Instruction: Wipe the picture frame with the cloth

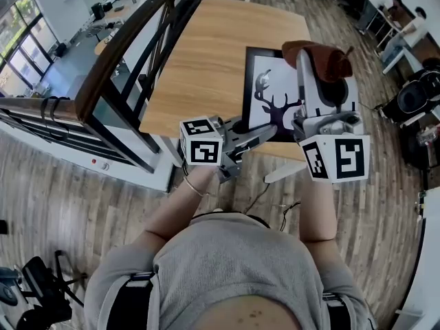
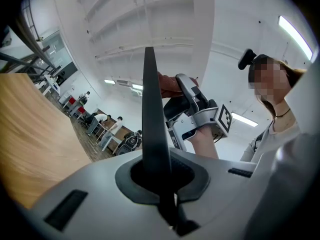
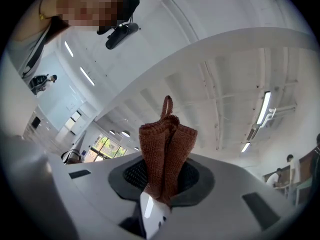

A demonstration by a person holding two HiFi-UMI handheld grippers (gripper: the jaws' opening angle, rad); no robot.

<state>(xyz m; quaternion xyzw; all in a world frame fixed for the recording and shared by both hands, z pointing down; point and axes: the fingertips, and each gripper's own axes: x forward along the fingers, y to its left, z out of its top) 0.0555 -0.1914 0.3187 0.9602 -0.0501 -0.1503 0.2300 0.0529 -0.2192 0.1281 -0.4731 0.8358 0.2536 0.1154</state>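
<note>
The picture frame [image 1: 268,81], black-edged with a deer print, lies flat at the near right corner of the pale wooden table [image 1: 199,60]. The table stands on plank flooring [image 1: 69,205] beside a dark railing [image 1: 117,53]. Your right gripper [image 1: 307,59] pinches the brown knitted cloth [image 3: 167,149] over the frame's far right corner, and your left gripper [image 2: 150,74] is closed on nothing, close to the frame's near edge.

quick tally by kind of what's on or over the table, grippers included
frame: 1
cloth: 1
table: 1
grippers: 2, left gripper and right gripper
total: 5
</note>
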